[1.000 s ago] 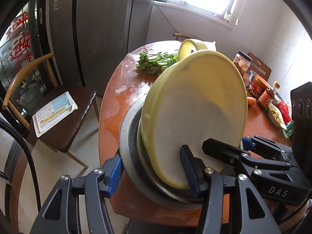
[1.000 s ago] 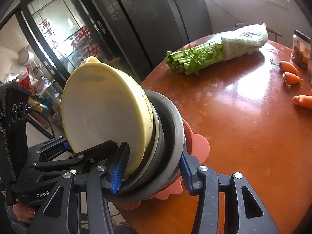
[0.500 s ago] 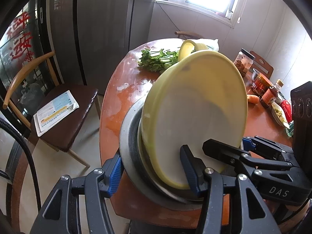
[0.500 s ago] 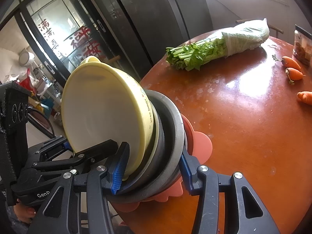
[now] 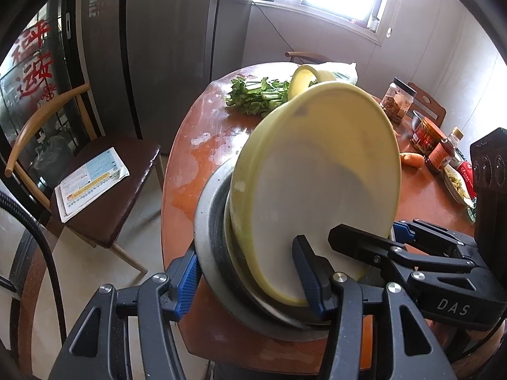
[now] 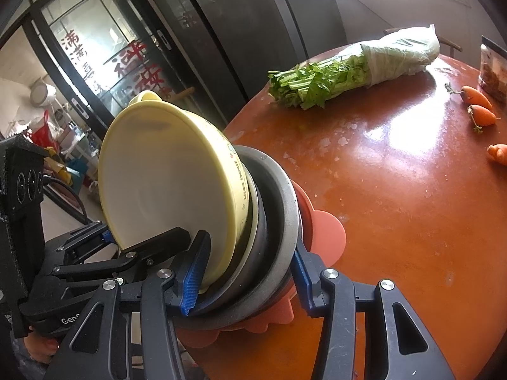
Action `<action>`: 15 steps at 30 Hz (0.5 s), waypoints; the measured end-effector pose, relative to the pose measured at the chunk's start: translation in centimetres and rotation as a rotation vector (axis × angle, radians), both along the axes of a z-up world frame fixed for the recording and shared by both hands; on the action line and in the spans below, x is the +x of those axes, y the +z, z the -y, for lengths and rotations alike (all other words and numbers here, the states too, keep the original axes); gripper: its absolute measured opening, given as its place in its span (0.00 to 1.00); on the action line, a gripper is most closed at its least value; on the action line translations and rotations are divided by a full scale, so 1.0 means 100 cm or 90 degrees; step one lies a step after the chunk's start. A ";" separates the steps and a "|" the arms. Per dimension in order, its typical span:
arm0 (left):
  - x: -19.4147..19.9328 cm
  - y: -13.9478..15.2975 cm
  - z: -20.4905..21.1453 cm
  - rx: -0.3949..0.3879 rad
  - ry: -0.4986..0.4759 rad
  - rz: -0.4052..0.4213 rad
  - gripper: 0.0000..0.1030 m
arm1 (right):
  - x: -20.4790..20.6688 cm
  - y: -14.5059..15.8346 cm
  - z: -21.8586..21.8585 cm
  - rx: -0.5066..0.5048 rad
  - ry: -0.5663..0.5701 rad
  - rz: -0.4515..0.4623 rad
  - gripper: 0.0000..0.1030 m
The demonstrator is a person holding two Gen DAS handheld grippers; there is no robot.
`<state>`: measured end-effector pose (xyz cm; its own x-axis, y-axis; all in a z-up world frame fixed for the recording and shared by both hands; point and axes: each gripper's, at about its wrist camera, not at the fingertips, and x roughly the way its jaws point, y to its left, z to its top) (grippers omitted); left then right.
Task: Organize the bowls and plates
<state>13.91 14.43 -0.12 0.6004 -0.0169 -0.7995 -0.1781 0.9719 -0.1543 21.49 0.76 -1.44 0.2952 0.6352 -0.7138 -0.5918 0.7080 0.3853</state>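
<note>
Between the blue pads of the left hand-held gripper (image 5: 248,280) sits a tilted stack: a yellow bowl (image 5: 320,186) nested in a grey metal bowl (image 5: 210,231). Its jaws are part closed and clamped on the stack's rim, and the right hand-held gripper (image 6: 248,280) clamps the same rim, a pink scalloped plate (image 6: 323,231) behind it. With the stack tipped so steeply, the yellow bowl could slide out, I judge. Below both hand-held grippers runs the worktop (image 6: 412,205) edge, bare floor beyond; ahead, clear room before the celery (image 6: 317,85) and carrots (image 6: 478,104).
</note>
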 end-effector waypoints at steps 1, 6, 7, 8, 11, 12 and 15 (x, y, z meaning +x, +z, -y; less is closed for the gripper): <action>0.000 0.000 0.000 0.003 0.001 0.001 0.53 | 0.000 0.000 0.000 -0.001 -0.001 0.002 0.49; -0.002 0.003 0.000 0.014 0.001 0.010 0.53 | -0.001 -0.001 0.001 -0.006 -0.001 0.006 0.51; -0.002 0.004 0.000 0.015 0.002 0.013 0.53 | -0.001 -0.001 0.001 -0.007 -0.003 0.007 0.52; -0.002 0.005 0.000 0.019 0.002 0.015 0.53 | -0.001 -0.001 0.002 -0.008 -0.005 0.008 0.52; -0.003 0.006 -0.001 0.020 0.004 0.018 0.54 | -0.001 0.000 0.007 -0.008 -0.012 0.011 0.54; -0.003 0.007 -0.001 0.021 0.006 0.019 0.54 | -0.002 0.003 0.009 -0.003 -0.012 0.020 0.55; -0.004 0.008 -0.003 0.019 0.010 0.020 0.55 | -0.003 0.013 0.014 0.007 -0.014 0.033 0.62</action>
<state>13.46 14.73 0.71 0.6254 0.0157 -0.7802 -0.1885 0.9732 -0.1315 21.17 -0.64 -0.18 0.3450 0.6356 -0.6907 -0.5955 0.7170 0.3623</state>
